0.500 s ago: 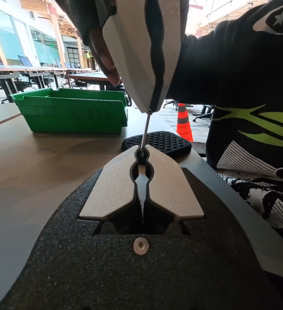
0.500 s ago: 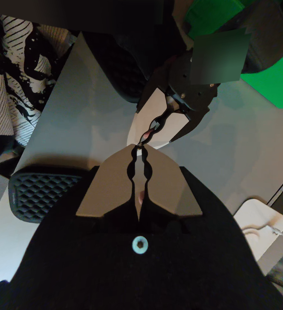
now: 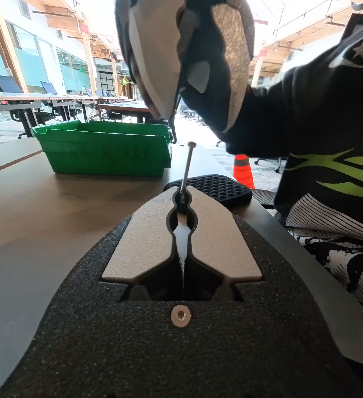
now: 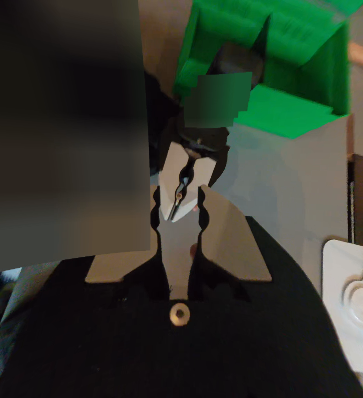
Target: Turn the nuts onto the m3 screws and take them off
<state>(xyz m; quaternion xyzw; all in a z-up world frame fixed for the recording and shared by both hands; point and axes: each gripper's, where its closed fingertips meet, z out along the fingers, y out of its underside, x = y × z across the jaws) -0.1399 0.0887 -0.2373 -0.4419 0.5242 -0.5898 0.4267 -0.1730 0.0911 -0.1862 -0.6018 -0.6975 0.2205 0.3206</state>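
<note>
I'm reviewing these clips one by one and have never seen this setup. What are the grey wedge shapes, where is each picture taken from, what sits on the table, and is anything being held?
There is no robot arm here. A person holds a two-finger gripper in each hand, and each gripper carries a camera looking forward along its own grey fingers.

In the left wrist view, the left gripper is closed on the lower end of a thin metal screw, which stands nearly upright. The right gripper hangs above it with its fingers apart.

The right wrist view looks down from above. The right gripper is open and holds nothing; between its fingers you see the left one with the screw pointing up.

On the table sit a green bin and a black honeycomb pad. A white moulded tray lies at the right edge. No nut is clearly visible.
</note>
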